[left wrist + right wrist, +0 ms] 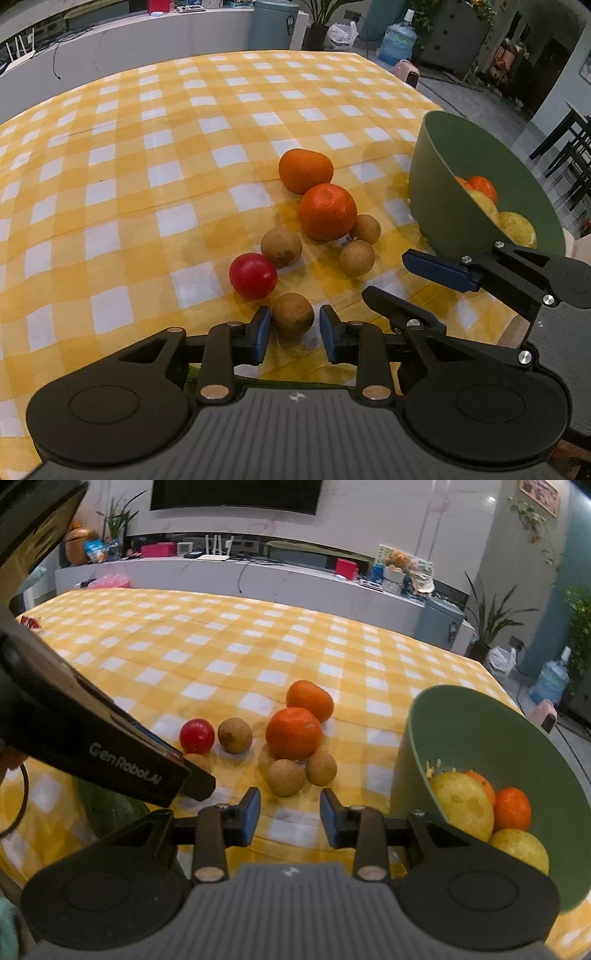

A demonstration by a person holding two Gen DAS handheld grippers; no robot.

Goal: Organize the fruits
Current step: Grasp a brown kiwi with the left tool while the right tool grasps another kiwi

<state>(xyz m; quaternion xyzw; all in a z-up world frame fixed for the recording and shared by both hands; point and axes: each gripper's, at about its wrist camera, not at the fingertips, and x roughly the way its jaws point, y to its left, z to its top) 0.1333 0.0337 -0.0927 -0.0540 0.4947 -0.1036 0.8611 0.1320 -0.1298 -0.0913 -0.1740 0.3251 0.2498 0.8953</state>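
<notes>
On the yellow checked cloth lie two oranges [327,211] [293,733], a red round fruit [253,276] [197,735] and several brown longans [281,246] [286,777]. My left gripper [295,332] straddles the nearest longan [293,314]. Its blue pads stand close on both sides, with a thin gap showing on the right. In the right wrist view that longan [199,761] is half hidden behind the left gripper's body. My right gripper [290,812] [410,288] is open and empty, just short of a pair of longans. A green bowl [436,184] [461,731] on the right holds oranges and yellow fruits.
The table's right edge runs just past the bowl, with floor, chairs and a water jug beyond. A green object [107,808] lies under the left gripper near the front edge. A low counter with clutter stands behind the table.
</notes>
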